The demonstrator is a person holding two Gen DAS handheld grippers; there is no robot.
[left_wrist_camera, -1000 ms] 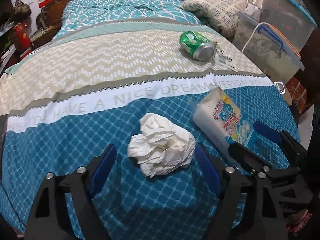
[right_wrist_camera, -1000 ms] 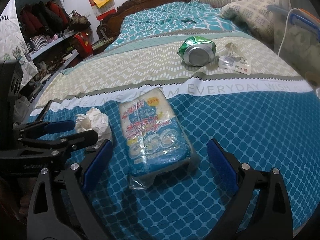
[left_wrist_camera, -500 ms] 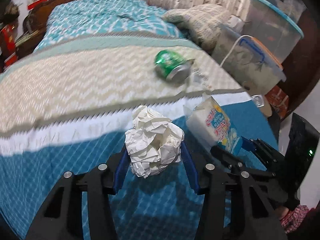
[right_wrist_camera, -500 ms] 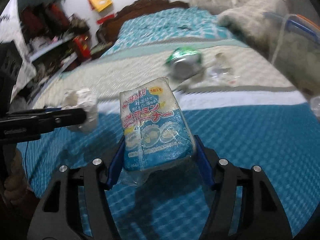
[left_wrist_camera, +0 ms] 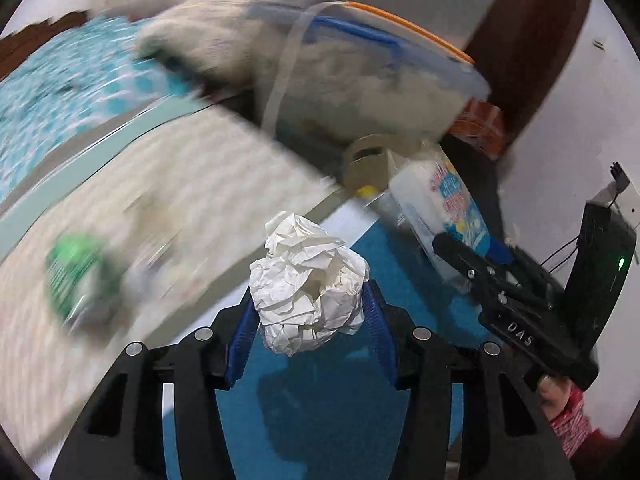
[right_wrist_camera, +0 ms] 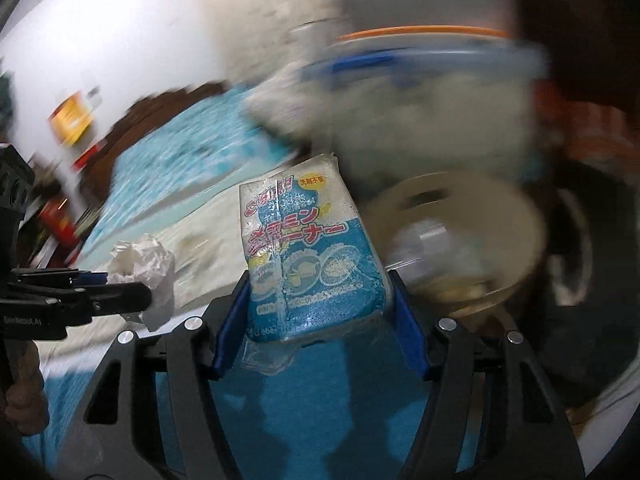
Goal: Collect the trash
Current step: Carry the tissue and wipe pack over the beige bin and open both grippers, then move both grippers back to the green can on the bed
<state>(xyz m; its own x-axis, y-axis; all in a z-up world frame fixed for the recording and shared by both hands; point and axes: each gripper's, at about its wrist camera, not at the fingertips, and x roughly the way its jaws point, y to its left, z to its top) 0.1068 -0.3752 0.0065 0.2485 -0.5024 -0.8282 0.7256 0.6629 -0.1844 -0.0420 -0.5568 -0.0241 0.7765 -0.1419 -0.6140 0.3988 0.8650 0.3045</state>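
Observation:
My left gripper [left_wrist_camera: 308, 320] is shut on a crumpled white paper ball [left_wrist_camera: 306, 284] and holds it above the blue bedspread [left_wrist_camera: 328, 408]. My right gripper [right_wrist_camera: 316, 312] is shut on a blue and white sponge packet [right_wrist_camera: 308, 256], lifted off the bed; the packet also shows at the right of the left wrist view [left_wrist_camera: 440, 208]. A beige trash bin [right_wrist_camera: 460, 240] with scraps inside stands just right of the packet, beside the bed. A green can [left_wrist_camera: 76, 272] lies blurred on the bed at the left. The paper ball shows at the left of the right wrist view [right_wrist_camera: 144, 264].
A clear storage box with blue handle and orange rim [left_wrist_camera: 380, 76] stands beyond the bin. A patterned pillow [left_wrist_camera: 224, 36] lies at the bed's far side. A wooden headboard [right_wrist_camera: 168, 96] and cluttered shelves [right_wrist_camera: 60, 216] are at the left. Both views are motion-blurred.
Both grippers closed on their items, lifted them off the bed and swung right toward the bin beside the bed. The can stays on the bed.

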